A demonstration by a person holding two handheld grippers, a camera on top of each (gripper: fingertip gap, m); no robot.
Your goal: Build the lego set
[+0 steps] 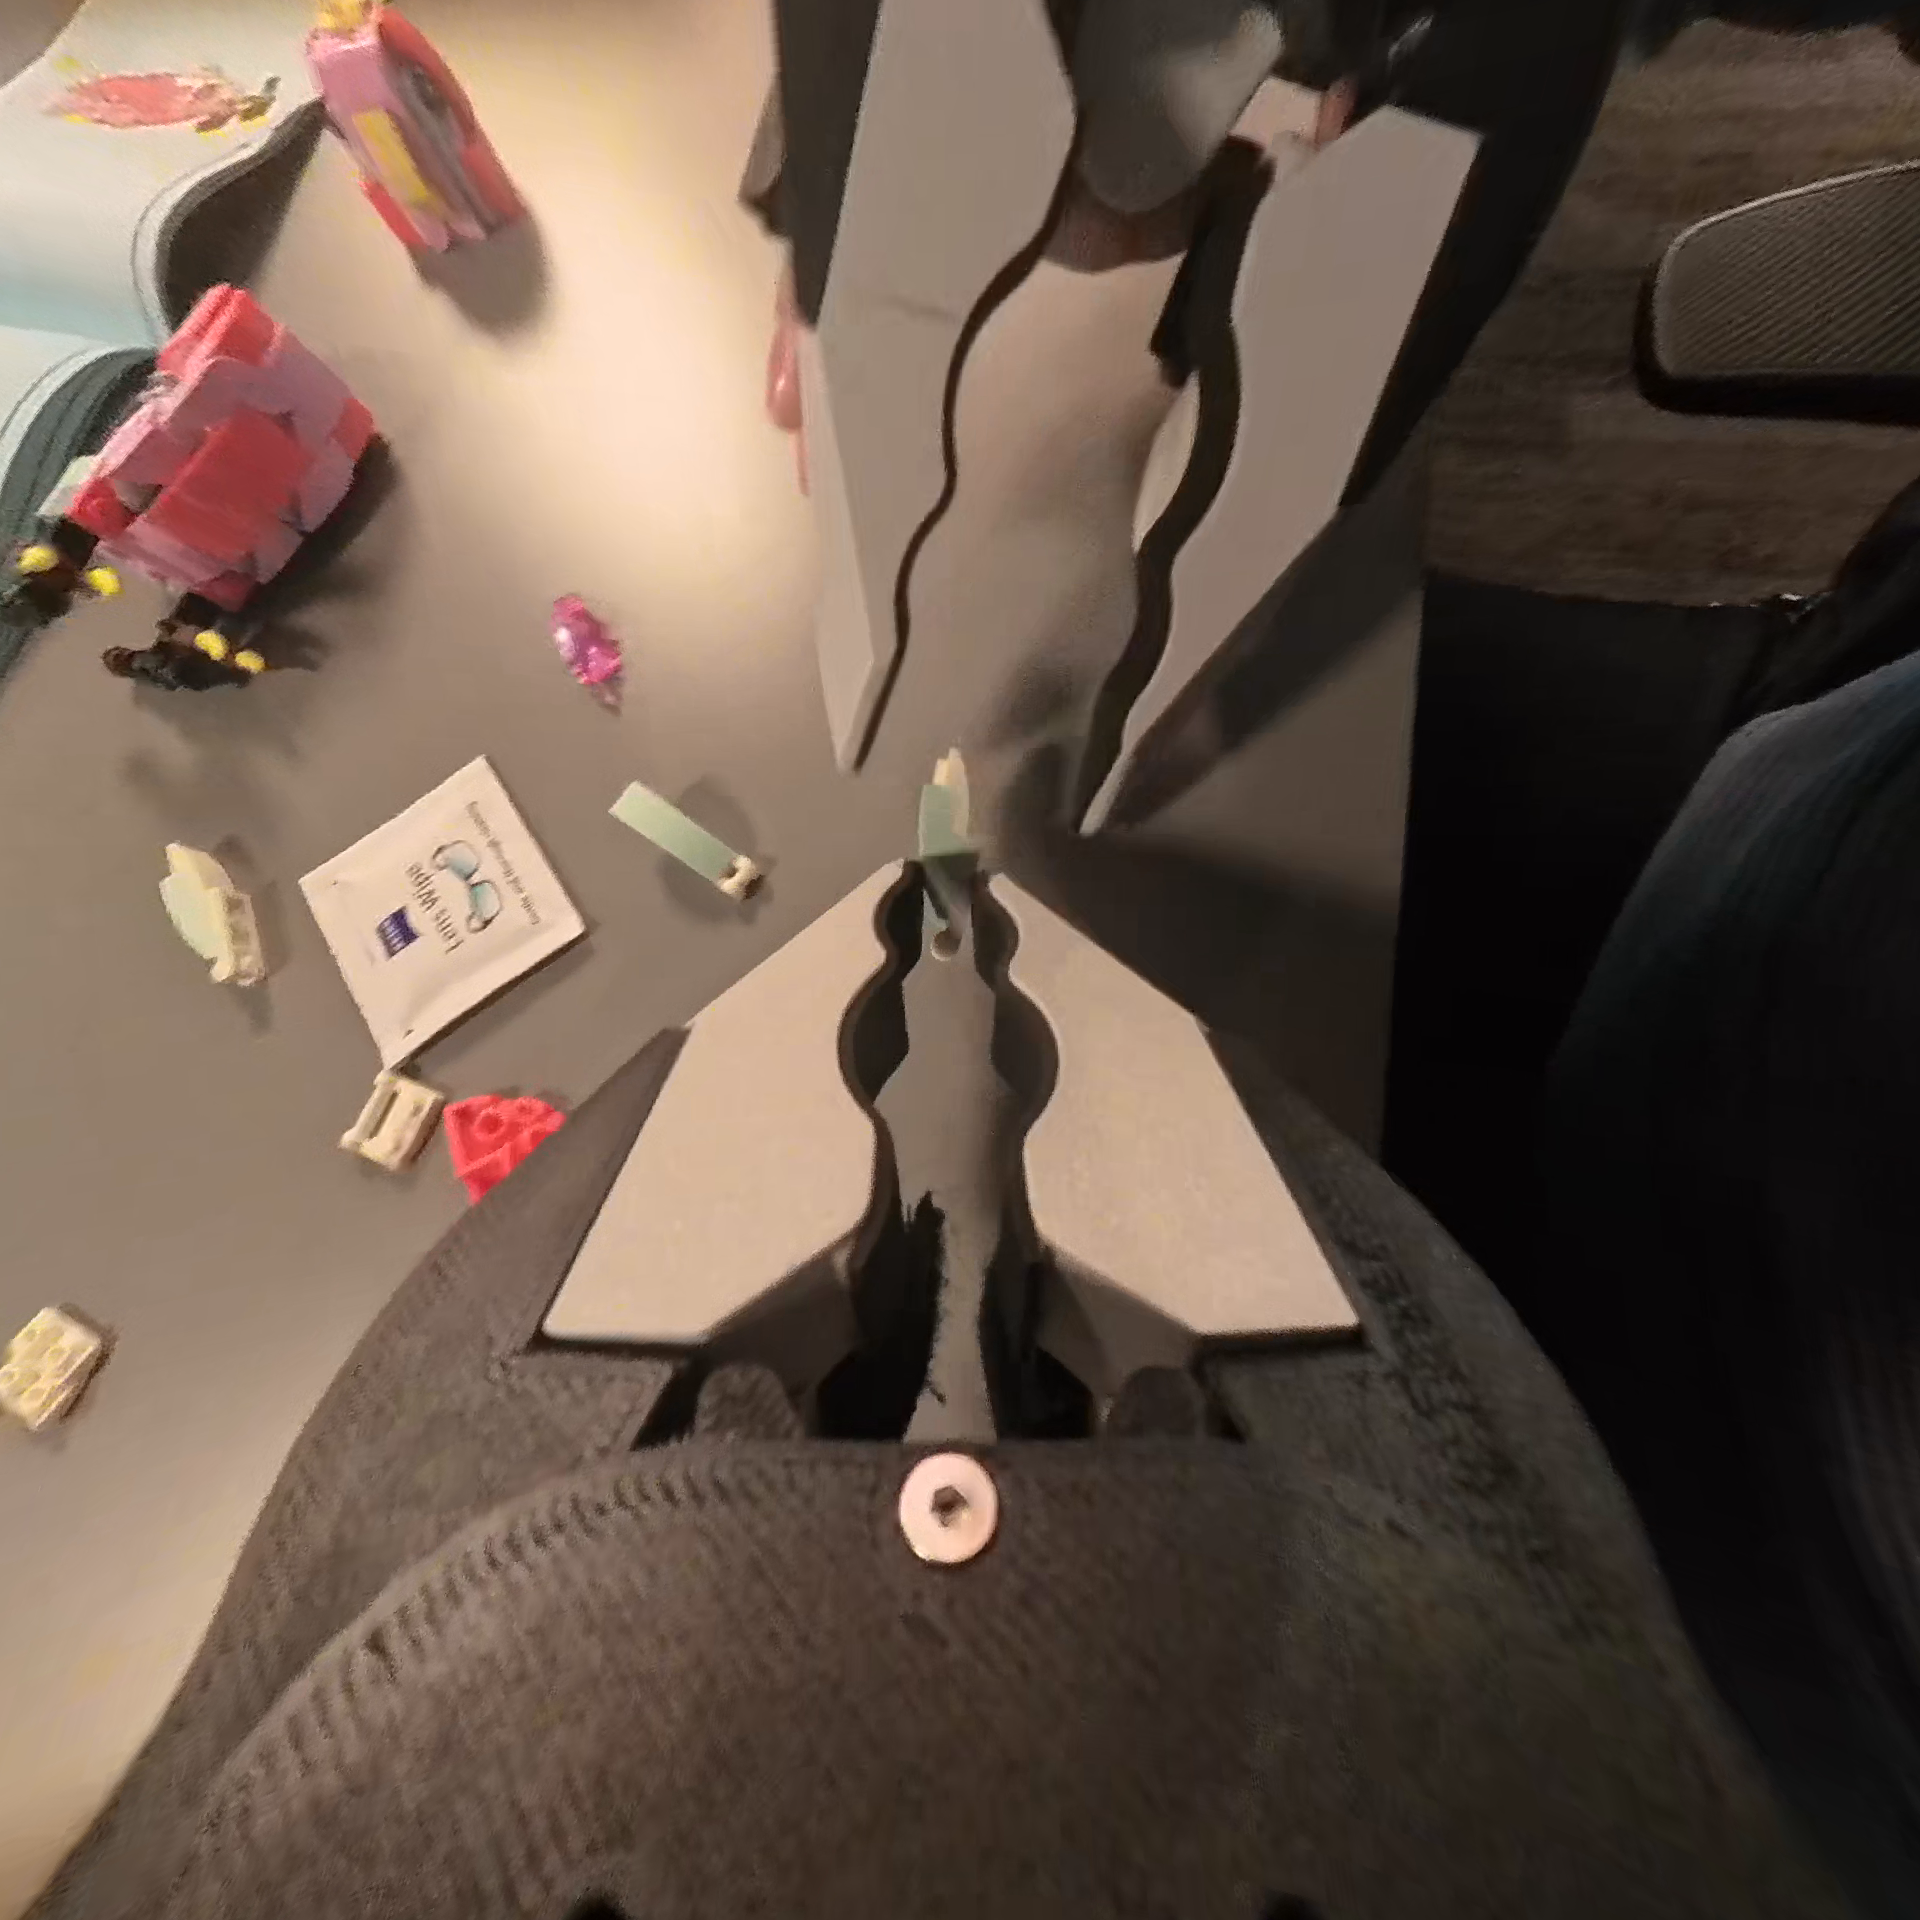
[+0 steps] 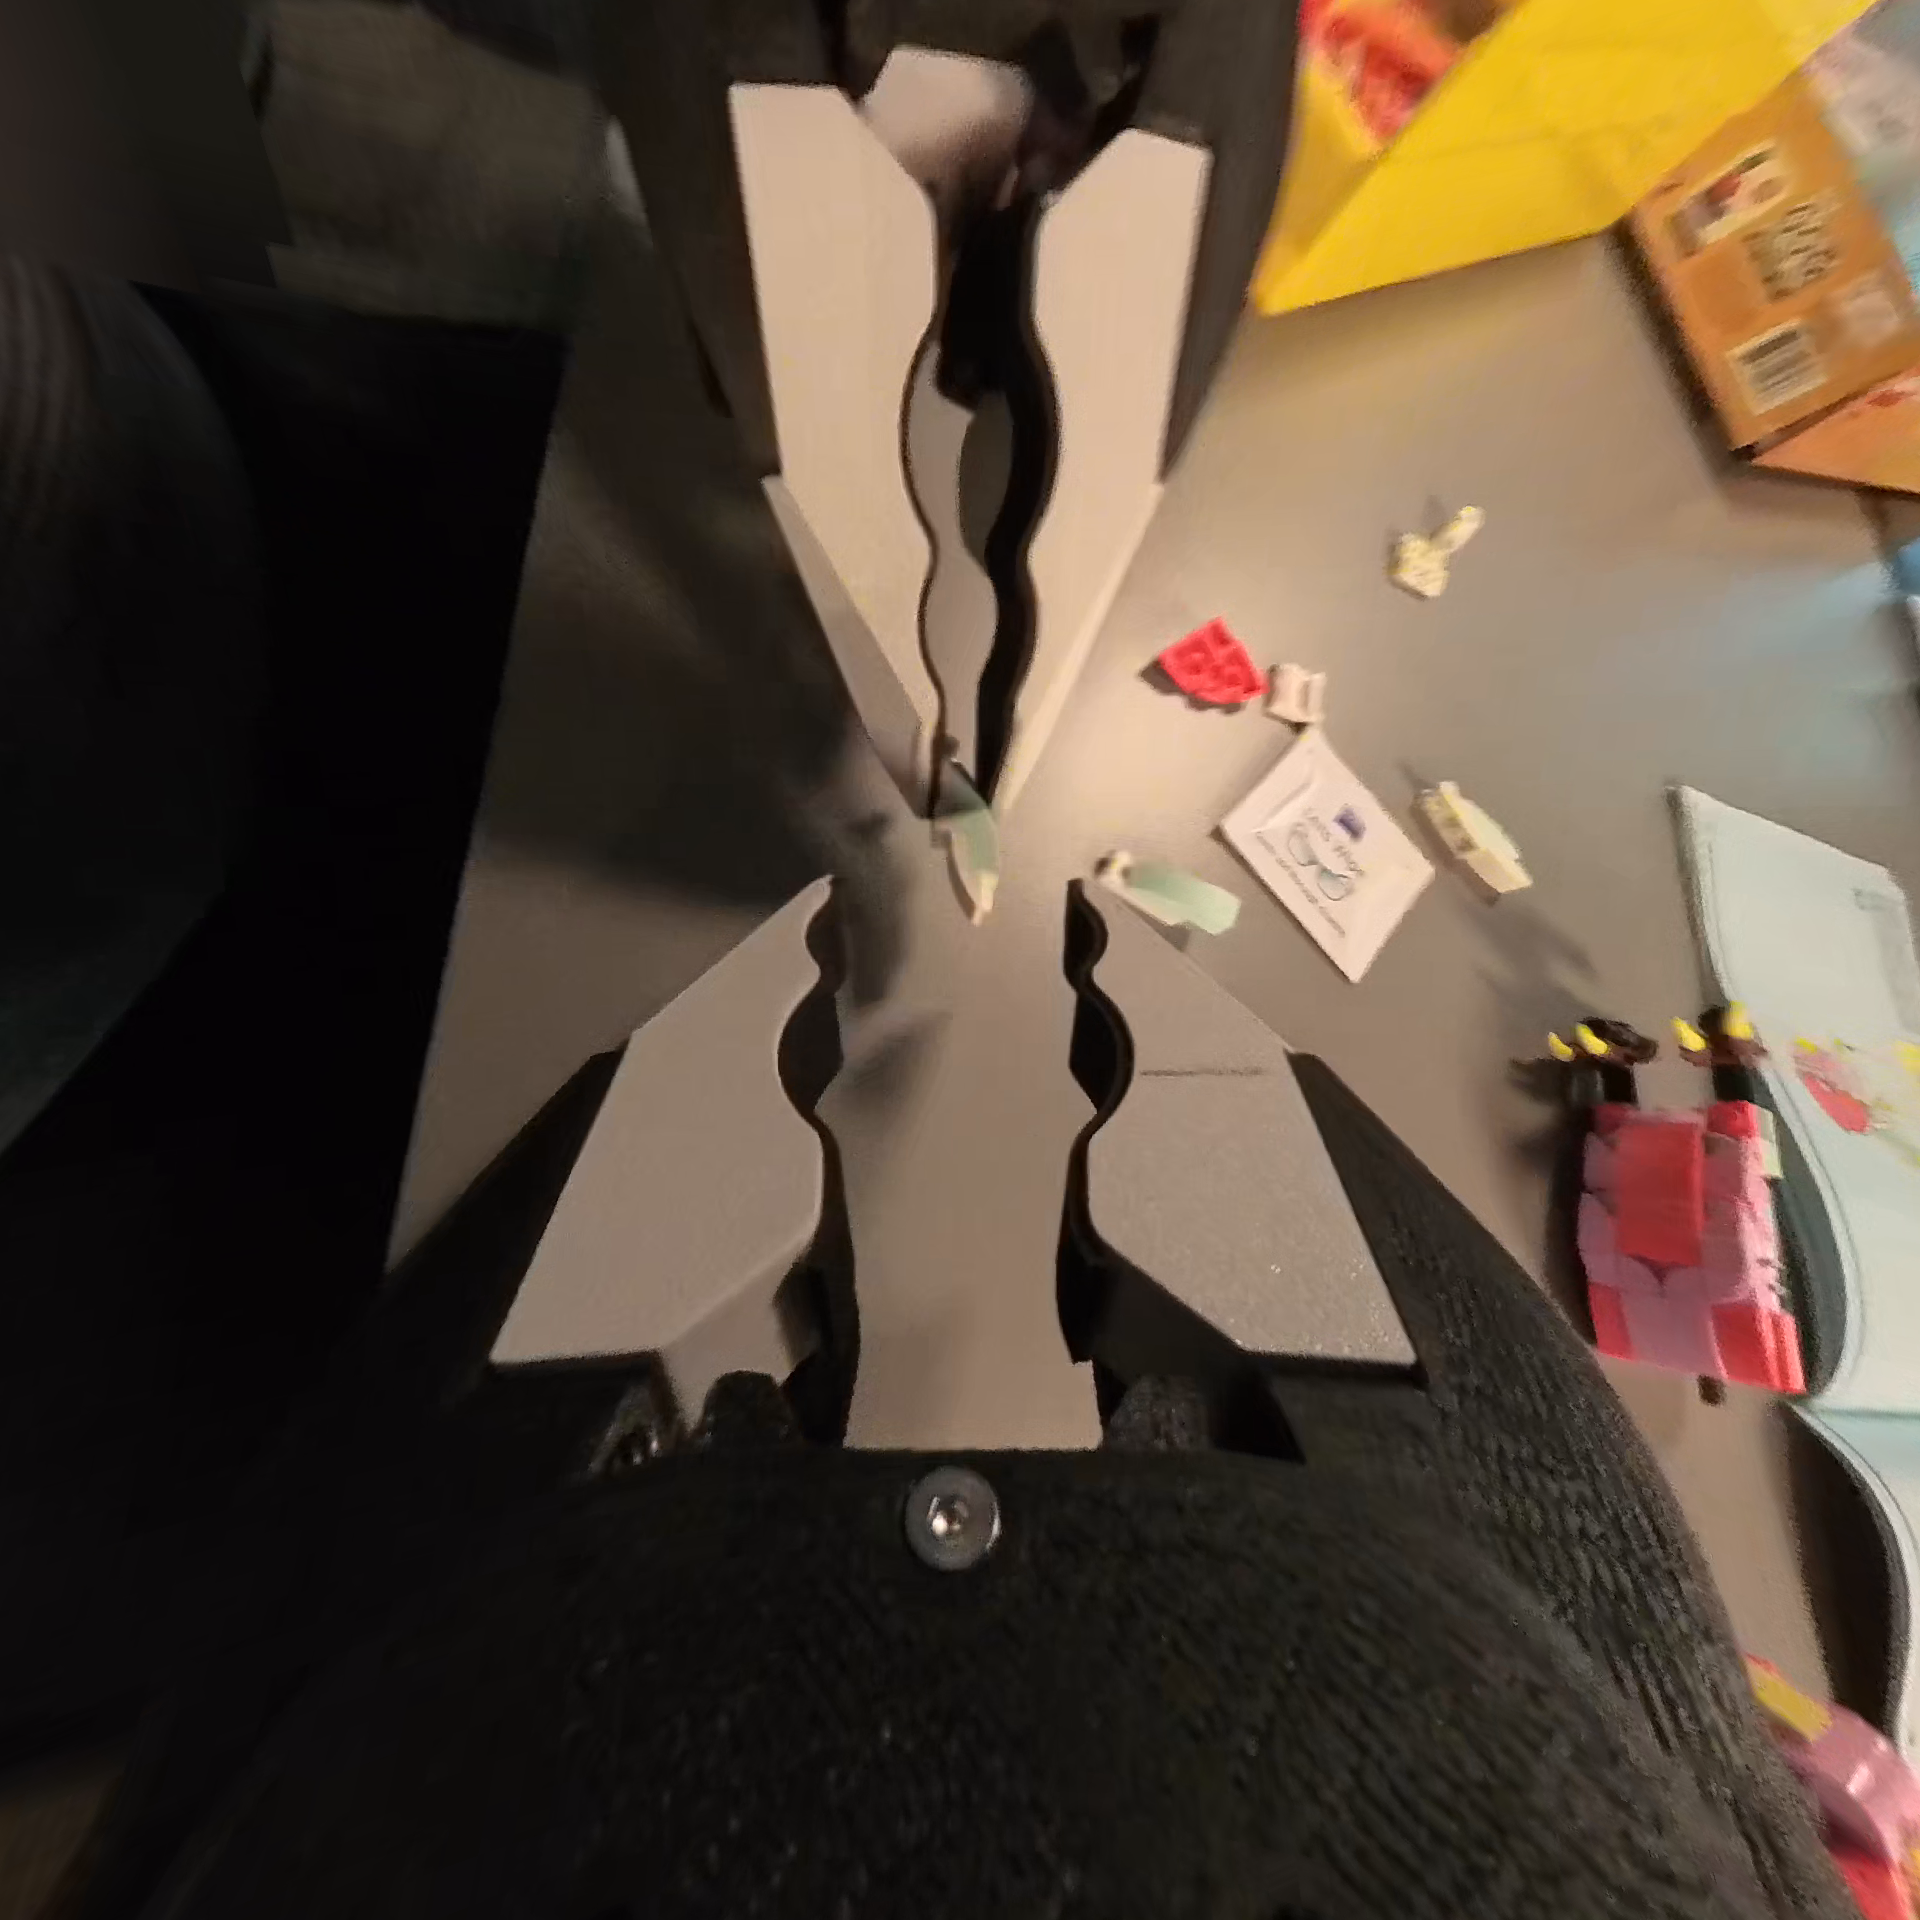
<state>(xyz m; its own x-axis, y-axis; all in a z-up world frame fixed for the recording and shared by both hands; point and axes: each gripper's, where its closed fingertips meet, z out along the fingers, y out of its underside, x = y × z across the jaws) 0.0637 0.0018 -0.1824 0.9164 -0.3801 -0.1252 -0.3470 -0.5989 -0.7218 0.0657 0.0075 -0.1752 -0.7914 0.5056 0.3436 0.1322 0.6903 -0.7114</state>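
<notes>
A: On a grey table (image 1: 644,436), the left gripper (image 1: 948,883) is pinching a small pale-green and cream brick piece (image 1: 943,831) at its very tips, jaws narrow, both pads pressing on the piece. The piece is sticking out past the fingertips, clear of the tabletop.

B: And the right gripper (image 2: 951,894)?

A: It is standing wide and holding nothing, its fingertips facing the left gripper's tips from just opposite. In the right wrist view the same green piece (image 2: 971,842) is hanging from the far gripper's tips, just beyond the open fingers and not touching them.

B: What is lying around them?

A: A second pale-green strip with a cream clip (image 1: 681,836) is lying on the table just left of the left gripper's tips. Beyond it, a white sachet (image 1: 442,904) is lying flat, with a cream and green curved piece (image 1: 213,914) further left. Near the sachet's lower corner, a small cream bracket (image 1: 393,1120) and a red studded piece (image 1: 504,1138) are sitting side by side. A translucent pink piece (image 1: 587,639) is lying farther off.

B: Anything bigger?

A: A red and pink brick model on dark legs with yellow claws (image 1: 223,488) is standing at the far left, another pink and red build (image 1: 416,135) behind it. A yellow box (image 2: 1538,135) and a brown carton (image 2: 1787,270) are showing at the far right in the right wrist view, blurred.
</notes>
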